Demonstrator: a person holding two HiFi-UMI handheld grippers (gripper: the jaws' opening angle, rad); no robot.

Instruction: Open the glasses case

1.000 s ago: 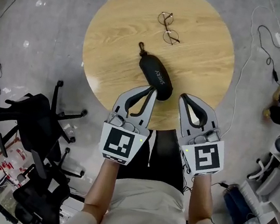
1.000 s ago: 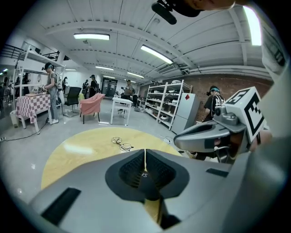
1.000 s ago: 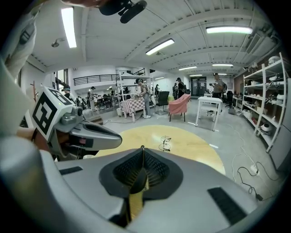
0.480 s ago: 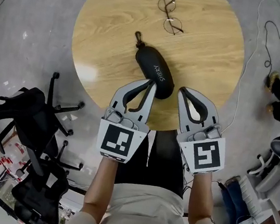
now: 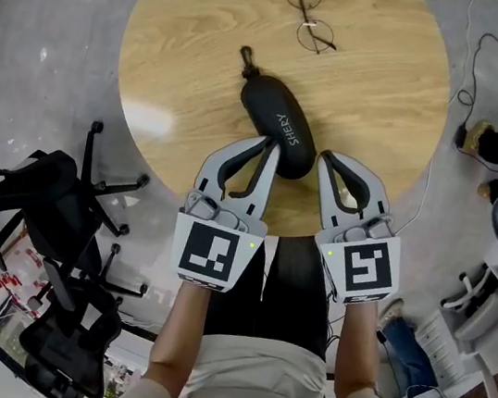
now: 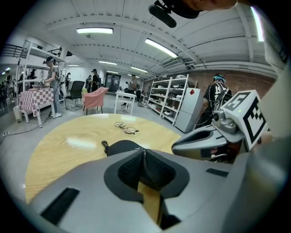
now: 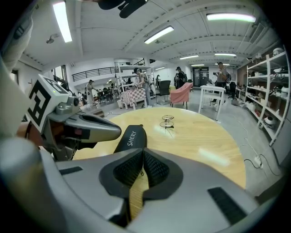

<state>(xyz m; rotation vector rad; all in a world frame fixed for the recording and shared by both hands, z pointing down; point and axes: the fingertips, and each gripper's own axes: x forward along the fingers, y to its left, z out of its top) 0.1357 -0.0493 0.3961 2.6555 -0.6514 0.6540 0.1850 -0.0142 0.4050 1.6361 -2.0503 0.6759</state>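
Left gripper point(image 5: 272, 151) and right gripper point(image 5: 325, 159), jaws together and empty, near the glasses case point(image 5: 276, 128).
Probably light, smooth, semi-stiff: pin its body, pull the far-end tab point(image 5: 245, 55), possibly a zip.

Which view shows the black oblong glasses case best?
Head view: the whole black oblong glasses case shows from above. Right gripper view shows its lettered top; left gripper view, only a hump behind the jaws.

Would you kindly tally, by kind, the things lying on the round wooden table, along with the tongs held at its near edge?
glasses case, black: 1
pair of glasses: 1
tongs, both shut with nothing between them: 2 (left tongs, right tongs)
Total: 4
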